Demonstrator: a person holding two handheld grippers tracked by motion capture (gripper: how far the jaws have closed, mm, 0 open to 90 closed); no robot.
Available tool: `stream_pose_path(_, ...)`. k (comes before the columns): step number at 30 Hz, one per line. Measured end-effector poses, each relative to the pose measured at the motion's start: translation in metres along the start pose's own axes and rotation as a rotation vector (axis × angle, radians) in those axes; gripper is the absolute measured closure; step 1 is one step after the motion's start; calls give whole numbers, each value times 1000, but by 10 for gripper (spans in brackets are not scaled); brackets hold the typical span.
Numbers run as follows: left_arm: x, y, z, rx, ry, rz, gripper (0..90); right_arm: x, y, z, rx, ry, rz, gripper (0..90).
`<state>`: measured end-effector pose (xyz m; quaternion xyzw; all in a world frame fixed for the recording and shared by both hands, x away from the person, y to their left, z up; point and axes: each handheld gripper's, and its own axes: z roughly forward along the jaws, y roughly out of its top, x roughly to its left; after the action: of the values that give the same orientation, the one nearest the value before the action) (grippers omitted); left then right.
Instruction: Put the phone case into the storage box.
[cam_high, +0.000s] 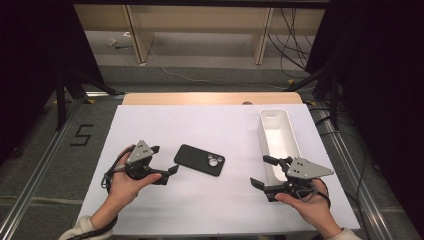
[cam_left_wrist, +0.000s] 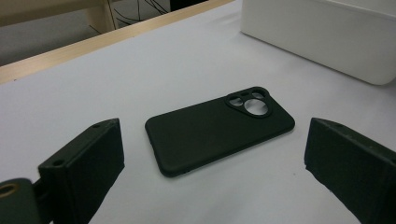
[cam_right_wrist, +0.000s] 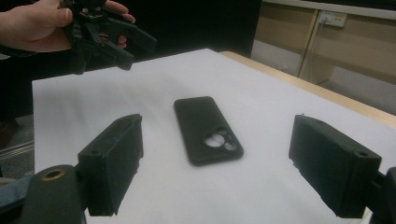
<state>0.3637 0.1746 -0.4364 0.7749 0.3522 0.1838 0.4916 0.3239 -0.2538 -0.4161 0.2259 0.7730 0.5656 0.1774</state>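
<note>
A black phone case (cam_high: 199, 159) lay flat on the white table (cam_high: 200, 205), back side up, with its camera cut-outs at the end toward the person's right. It sat roughly in the middle of the table, between the two grippers and touching neither.

The left gripper (cam_high: 164, 160) was held in the person's left hand (cam_high: 124, 185), just beside the near-left end of the case. Its jaws stood wide apart and held nothing. In the left gripper view the case (cam_left_wrist: 219, 128) lay on the table just ahead of the gap between the two black jaws, with the camera holes at its far right end.

The right gripper (cam_high: 264, 171) was in the person's right hand (cam_high: 310, 205), farther from the case than the left one. It too was released, jaws spread and gripping nothing. In the right gripper view the case (cam_right_wrist: 208, 129) lay ahead between the jaws, its camera end nearer, and the left gripper (cam_right_wrist: 137, 49) showed beyond it at the upper left, above the table.

A long white tray (cam_high: 292, 135) stood at the right side of the table, running away from the person, with the right gripper close against its near end. In the left gripper view its white wall (cam_left_wrist: 327, 37) rose behind the case, well apart from it.
</note>
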Motion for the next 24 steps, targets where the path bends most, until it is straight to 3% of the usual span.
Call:
stream_pose_path(8, -1, 2, 1, -5, -1, -1, 55, 1, 0, 0, 1, -4, 3, 188)
stream_pose_path(10, 0, 5, 3, -7, 12, -1, 102, 0, 1, 0, -4, -9, 2, 188)
stream_pose_path(13, 3, 12, 12, -3, 46, 5, 289, 0, 0, 1, 1, -11, 10, 190)
stream_pose_path(14, 4, 14, 16, 0, 66, 2, 289, 0, 0, 1, 1, -11, 10, 190)
stream_pose_path(15, 6, 17, 21, 6, 81, 4, 354, 0, 0, 1, 1, -10, 10, 191)
stream_pose_path(18, 11, 23, 40, 21, 68, 21, 549, 1, 1, 1, -1, -8, 6, 192)
stream_pose_path(20, 13, 26, 51, 51, 81, 41, 639, 1, 0, 2, 1, -7, 7, 192)
stream_pose_path(21, 14, 27, 58, 66, 84, 48, 725, 1, 0, 1, 3, -7, 8, 192)
stream_pose_path(22, 16, 28, 64, 84, 93, 55, 725, 1, 0, 1, 3, -7, 8, 192)
stream_pose_path(24, 19, 30, 76, 116, 107, 57, 843, 0, -1, 1, 4, -5, 12, 193)
